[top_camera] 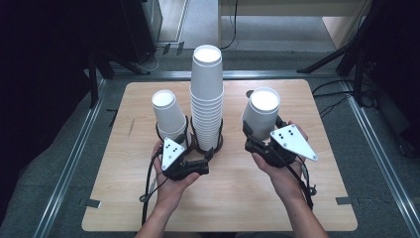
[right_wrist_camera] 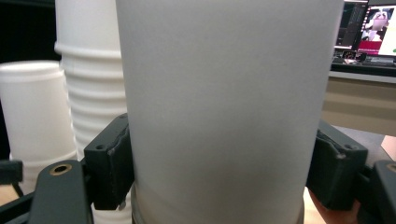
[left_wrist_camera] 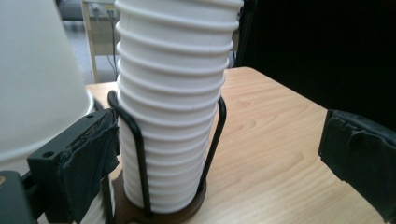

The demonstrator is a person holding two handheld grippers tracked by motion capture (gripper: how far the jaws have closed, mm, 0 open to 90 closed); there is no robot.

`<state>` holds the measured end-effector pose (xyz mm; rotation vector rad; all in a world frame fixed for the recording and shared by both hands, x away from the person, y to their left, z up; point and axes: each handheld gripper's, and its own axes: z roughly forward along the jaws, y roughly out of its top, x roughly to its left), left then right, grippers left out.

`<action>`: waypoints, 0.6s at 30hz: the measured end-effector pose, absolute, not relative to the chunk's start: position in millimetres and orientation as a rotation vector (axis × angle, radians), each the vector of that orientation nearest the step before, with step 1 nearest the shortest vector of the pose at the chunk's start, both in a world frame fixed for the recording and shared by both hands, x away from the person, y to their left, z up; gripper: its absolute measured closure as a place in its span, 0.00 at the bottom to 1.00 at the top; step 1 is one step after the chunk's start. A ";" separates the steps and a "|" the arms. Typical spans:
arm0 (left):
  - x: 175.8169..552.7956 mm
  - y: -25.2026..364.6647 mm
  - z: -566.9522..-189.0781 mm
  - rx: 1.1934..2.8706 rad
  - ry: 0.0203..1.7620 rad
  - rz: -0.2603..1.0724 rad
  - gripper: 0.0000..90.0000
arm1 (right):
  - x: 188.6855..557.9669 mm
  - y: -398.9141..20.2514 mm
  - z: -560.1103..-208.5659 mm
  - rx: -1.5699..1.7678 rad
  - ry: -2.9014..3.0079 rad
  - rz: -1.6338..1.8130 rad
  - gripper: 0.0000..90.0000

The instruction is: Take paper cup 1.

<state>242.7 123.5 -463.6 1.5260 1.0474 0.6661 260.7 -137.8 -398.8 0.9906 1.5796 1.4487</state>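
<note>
Centrally, a light wooden desk (top_camera: 233,198) with rounded corners stands on grey carpet framed by metal rails (top_camera: 69,163). A tall cup stack (top_camera: 206,99) sits in a black wire holder (top_camera: 204,144) mid-desk, a short stack (top_camera: 169,115) just left of it. Right tool (top_camera: 260,134) clamps a single white cup (top_camera: 261,115) above the desk; left tool (top_camera: 190,148), jaws wide and empty, flanks the holder

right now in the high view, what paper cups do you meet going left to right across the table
short cup stack in a wire holder → tall cup stack in the middle holder → single upside-down cup clamped in the right gripper
</note>
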 end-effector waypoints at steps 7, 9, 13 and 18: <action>229.2 134.8 -473.1 1.543 1.060 0.670 0.00 | 253.4 -139.0 -419.0 0.992 1.600 1.432 0.24; 225.8 137.0 -476.2 1.544 1.064 0.661 0.00 | 251.4 -140.0 -426.4 0.990 1.605 1.426 0.24; 223.5 138.0 -480.7 1.580 1.057 0.661 0.00 | 247.7 -139.8 -441.6 0.961 1.618 1.383 0.23; 220.8 138.0 -483.7 1.612 1.032 0.630 0.00 | 240.7 -138.6 -465.3 0.918 1.644 1.309 0.23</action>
